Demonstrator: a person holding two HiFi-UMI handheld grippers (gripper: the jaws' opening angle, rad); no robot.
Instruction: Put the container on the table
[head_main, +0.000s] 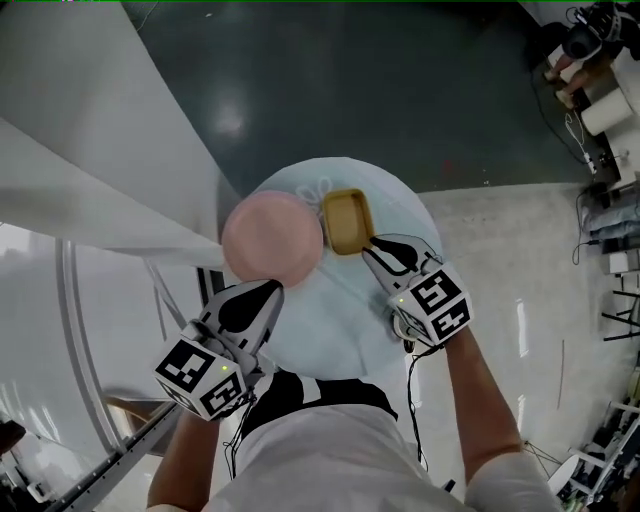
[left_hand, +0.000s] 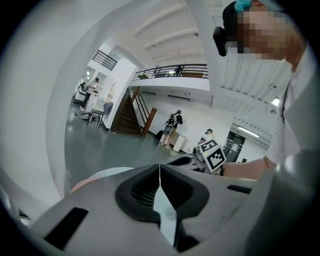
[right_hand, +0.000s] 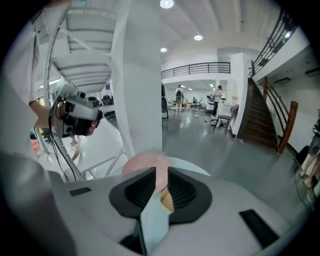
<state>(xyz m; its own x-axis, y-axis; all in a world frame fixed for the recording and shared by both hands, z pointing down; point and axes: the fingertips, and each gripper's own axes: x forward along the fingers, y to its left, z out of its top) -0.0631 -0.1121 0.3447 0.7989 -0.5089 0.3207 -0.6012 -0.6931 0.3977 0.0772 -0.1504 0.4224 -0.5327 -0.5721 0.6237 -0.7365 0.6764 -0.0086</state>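
The yellow rectangular container (head_main: 346, 220) rests flat on the round pale-blue table (head_main: 330, 320), right beside a pink bowl (head_main: 272, 238). My right gripper (head_main: 371, 245) has its tips at the container's near right corner. Its jaws stand a narrow gap apart; through that gap the right gripper view shows the container (right_hand: 167, 201) and the pink bowl (right_hand: 150, 164), with nothing filling the gap. My left gripper (head_main: 272, 291) hovers at the bowl's near edge, shut and holding nothing. In the left gripper view its jaws (left_hand: 160, 169) meet, and the right gripper (left_hand: 212, 156) shows beyond them.
A white slanted panel (head_main: 110, 150) and a metal frame (head_main: 130, 450) lie left of the table. Dark floor (head_main: 400, 90) spreads beyond it. Cables and equipment (head_main: 605, 120) sit at the far right. Several people (left_hand: 173, 122) stand far off in the hall.
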